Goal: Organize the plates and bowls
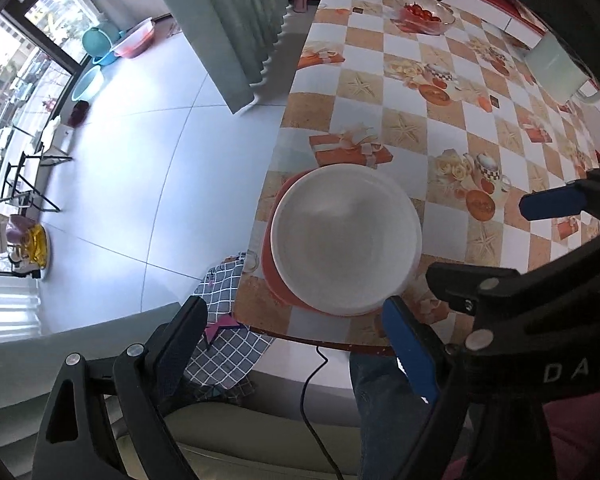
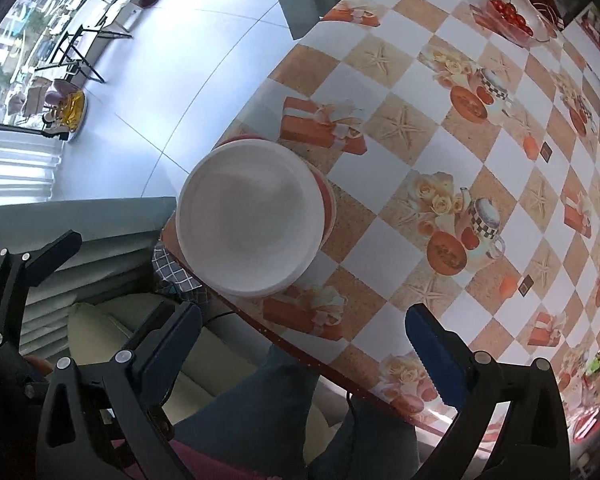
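Note:
A white bowl [image 1: 346, 240] [image 2: 250, 216] sits upright on top of a red dish [image 1: 270, 252] [image 2: 329, 200], near the front corner of the checked table [image 1: 420, 92] [image 2: 480, 184]. Only the red dish's rim shows around the bowl. My left gripper [image 1: 296, 344] hangs above the table's front edge, just short of the bowl, open and holding nothing. My right gripper [image 2: 300, 328] [image 1: 478, 238] is open too, above the edge to the right of the bowl, with nothing between its fingers. One of the left gripper's fingers [image 2: 56, 252] shows at the left of the right wrist view.
A glass bowl of cherry tomatoes [image 1: 424, 14] [image 2: 512, 16] stands at the table's far end, with a pale translucent container [image 1: 556, 64] at the right. A checked cloth [image 1: 224, 344] and a black cable [image 1: 312, 392] hang below the table edge, by the person's jeans-clad legs [image 2: 260, 408].

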A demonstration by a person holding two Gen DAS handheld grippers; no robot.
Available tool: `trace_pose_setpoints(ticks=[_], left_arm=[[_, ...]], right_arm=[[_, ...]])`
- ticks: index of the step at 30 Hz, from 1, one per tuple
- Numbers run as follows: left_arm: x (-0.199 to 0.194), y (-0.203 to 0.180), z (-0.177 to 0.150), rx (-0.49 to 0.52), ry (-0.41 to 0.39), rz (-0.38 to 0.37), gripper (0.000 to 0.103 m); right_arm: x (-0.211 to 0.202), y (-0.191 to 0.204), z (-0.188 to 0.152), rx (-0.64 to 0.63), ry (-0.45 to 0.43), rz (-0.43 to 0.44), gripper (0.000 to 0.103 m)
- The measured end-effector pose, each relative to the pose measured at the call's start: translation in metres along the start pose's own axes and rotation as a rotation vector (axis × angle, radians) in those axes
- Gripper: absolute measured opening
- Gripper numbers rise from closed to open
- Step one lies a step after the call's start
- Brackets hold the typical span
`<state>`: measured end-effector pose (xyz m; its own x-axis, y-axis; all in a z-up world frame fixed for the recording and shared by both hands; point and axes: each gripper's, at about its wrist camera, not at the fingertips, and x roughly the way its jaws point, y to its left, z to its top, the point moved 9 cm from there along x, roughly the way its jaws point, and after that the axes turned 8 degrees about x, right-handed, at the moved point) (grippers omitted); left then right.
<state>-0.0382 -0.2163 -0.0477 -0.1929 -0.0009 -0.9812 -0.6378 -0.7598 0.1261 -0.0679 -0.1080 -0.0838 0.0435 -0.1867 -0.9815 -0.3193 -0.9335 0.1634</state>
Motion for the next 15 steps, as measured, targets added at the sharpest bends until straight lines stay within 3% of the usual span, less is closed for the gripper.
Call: trace_pose_setpoints(ticks=[15], left_arm=[[0.001, 0.0011, 0.0063, 0.0, 0.02, 0.023, 0.091]], right_arm=[[-0.003, -0.0019, 0.0034, 0.003, 0.001, 0.005, 0.103]])
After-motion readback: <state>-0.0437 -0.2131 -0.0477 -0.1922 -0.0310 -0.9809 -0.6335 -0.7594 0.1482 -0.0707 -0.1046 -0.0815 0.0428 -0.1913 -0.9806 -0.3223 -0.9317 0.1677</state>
